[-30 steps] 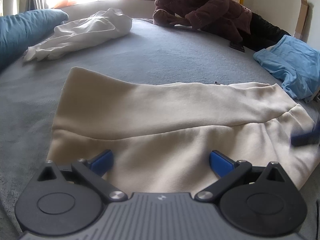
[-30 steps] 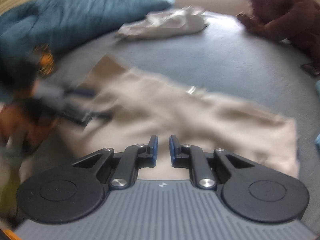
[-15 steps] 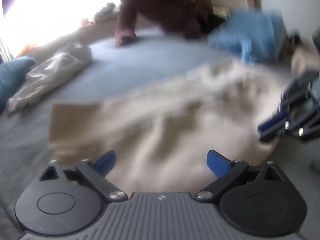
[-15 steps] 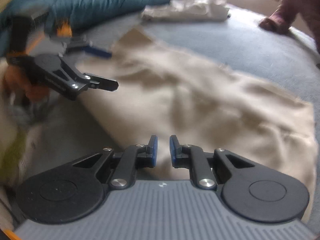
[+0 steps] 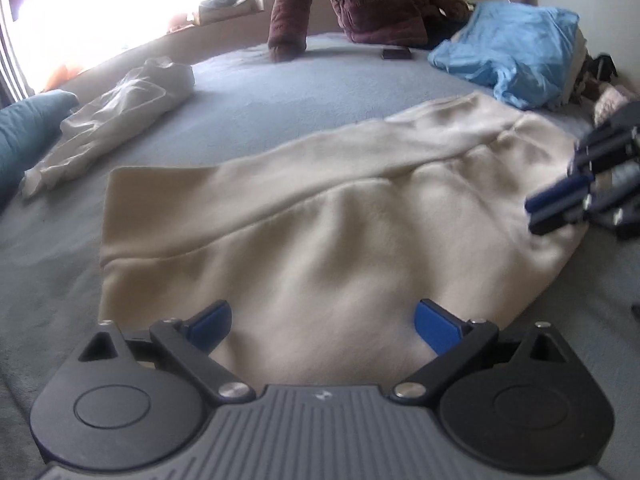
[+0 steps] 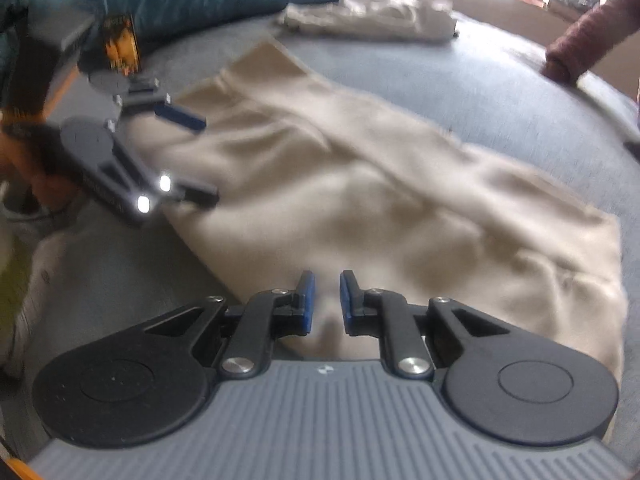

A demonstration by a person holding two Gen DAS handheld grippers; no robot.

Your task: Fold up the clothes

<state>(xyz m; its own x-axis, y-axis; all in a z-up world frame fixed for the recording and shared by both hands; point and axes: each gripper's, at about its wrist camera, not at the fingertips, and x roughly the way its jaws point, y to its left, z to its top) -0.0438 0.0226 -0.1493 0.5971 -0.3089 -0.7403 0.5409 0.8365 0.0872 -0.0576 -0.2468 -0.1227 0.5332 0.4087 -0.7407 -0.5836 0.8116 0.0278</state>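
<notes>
A cream garment (image 5: 320, 220) lies flat on the grey-blue bed (image 5: 280, 92), with one long fold running across it. My left gripper (image 5: 320, 312) hovers open over its near edge, nothing between the wide-spread blue pads. In the right wrist view the left gripper (image 6: 206, 160) sits at the garment's (image 6: 360, 184) left side. My right gripper (image 6: 327, 280) has its jaws almost together above the garment's near corner, with no cloth visibly pinched. From the left wrist view the right gripper (image 5: 536, 214) pokes in at the garment's right end.
A crumpled white garment (image 5: 128, 112) lies at the far left of the bed and a light blue pile (image 5: 516, 48) at the far right. A teal pillow (image 5: 24, 128) borders the left. A person in a maroon jacket (image 5: 360, 0) leans on the far edge beside a dark phone (image 5: 396, 54).
The left gripper has rolled and slid sideways, so the bed now looks tilted. The right gripper has come into its view at the right. The garment's fold looks unchanged.
</notes>
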